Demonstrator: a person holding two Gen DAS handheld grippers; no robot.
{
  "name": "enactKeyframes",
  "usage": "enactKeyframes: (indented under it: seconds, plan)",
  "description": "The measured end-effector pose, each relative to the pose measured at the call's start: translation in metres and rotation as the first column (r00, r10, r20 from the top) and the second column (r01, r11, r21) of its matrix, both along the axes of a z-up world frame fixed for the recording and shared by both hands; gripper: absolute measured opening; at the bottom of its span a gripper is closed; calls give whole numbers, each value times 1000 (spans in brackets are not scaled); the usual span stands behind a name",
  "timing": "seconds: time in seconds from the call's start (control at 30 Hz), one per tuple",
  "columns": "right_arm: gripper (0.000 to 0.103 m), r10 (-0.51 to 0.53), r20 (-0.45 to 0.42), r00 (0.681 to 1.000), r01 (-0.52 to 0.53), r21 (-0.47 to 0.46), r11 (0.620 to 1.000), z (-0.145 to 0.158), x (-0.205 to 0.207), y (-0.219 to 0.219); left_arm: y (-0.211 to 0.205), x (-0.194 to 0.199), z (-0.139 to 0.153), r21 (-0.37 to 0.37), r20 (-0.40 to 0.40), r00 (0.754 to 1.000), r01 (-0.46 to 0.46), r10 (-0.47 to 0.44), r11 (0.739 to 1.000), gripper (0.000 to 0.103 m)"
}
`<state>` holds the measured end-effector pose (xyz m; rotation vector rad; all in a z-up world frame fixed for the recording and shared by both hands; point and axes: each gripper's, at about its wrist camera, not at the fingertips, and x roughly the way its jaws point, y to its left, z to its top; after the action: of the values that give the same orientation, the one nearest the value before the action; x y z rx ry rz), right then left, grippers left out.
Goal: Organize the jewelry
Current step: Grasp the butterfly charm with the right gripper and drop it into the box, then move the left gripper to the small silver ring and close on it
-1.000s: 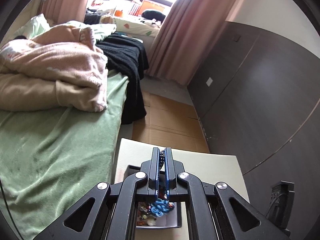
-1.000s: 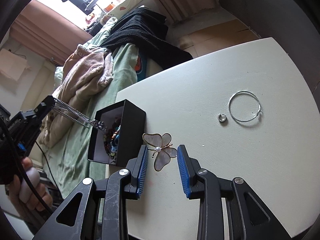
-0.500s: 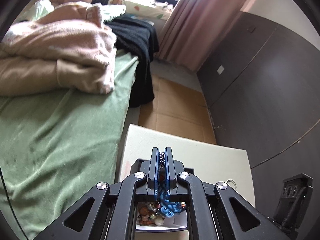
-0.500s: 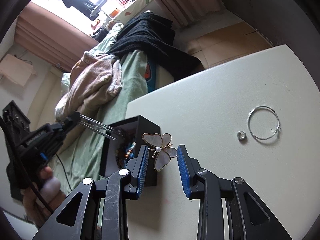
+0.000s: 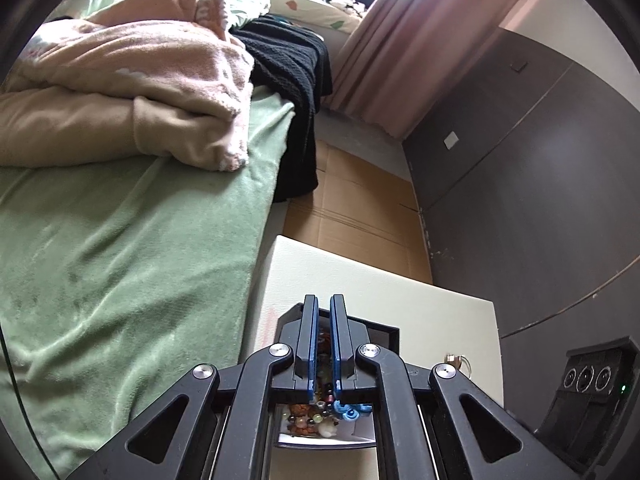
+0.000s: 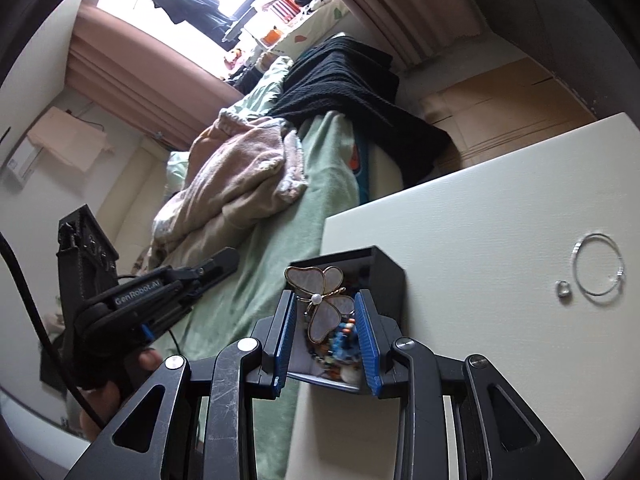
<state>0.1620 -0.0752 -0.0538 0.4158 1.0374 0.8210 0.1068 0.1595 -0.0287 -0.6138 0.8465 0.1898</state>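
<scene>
While the black box [image 6: 384,276] sits open at the tabletop's [image 6: 480,224] edge beside the bed [image 5: 120,248], mixed beads [image 6: 336,344] and a blue piece [image 5: 352,410] fill it. Directly over it, the right gripper [image 6: 325,320] pinches a butterfly brooch [image 6: 320,300] between its fingers. Closed and empty, the left gripper [image 5: 324,344] points into the box. A wire hoop [image 6: 598,270] and small ring [image 6: 563,289] lie apart on the tabletop.

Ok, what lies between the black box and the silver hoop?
One small silver ring, close beside the hoop; otherwise bare table up to the black box. Right wrist view shows it.
</scene>
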Motion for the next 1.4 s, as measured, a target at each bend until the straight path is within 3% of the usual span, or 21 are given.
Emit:
enactKeyframes:
  seconds: [0.1,0.13,0.17,0.23,0.27,0.57,0.67,0.8,1.1,1.4]
  plan:
    - [34,30,-3,1000,-30,58,998,-1,5,16,2,-5,-1,-5,-9,1000,-13,13,1000,11]
    - [44,45,-13,999,-44,62,997,-4,6,21,3,-4,-2,-6,-9,1000,-16,16,1000,24]
    - [49,52,-29,998,-50,57,997,-8,6,23,2,-6,-1,-6,-5,1000,-18,18,1000,43]
    - [57,27,-37,999,-25,46,999,-12,4,19,0,-11,2,-1,17,999,-28,28,1000,64]
    - [57,11,-38,999,-9,39,999,-13,4,15,-1,-13,4,3,29,999,-32,32,999,68]
    - [65,-116,-22,993,116,13,993,-2,-1,-46,-30,-13,8,29,33,999,18,-19,999,71]
    - [66,-164,-6,987,164,2,987,5,-4,-71,-44,-13,11,40,43,998,36,-37,999,80]
    - [80,-246,4,969,246,-14,969,12,-3,-101,-68,-7,13,45,55,996,71,-73,996,82]
    - [80,-339,-18,940,338,-70,939,8,4,-144,-126,10,9,113,44,981,183,-189,977,82]
    - [80,-423,-51,905,412,-153,899,-1,15,-180,-182,38,-12,176,-20,950,311,-313,934,82]
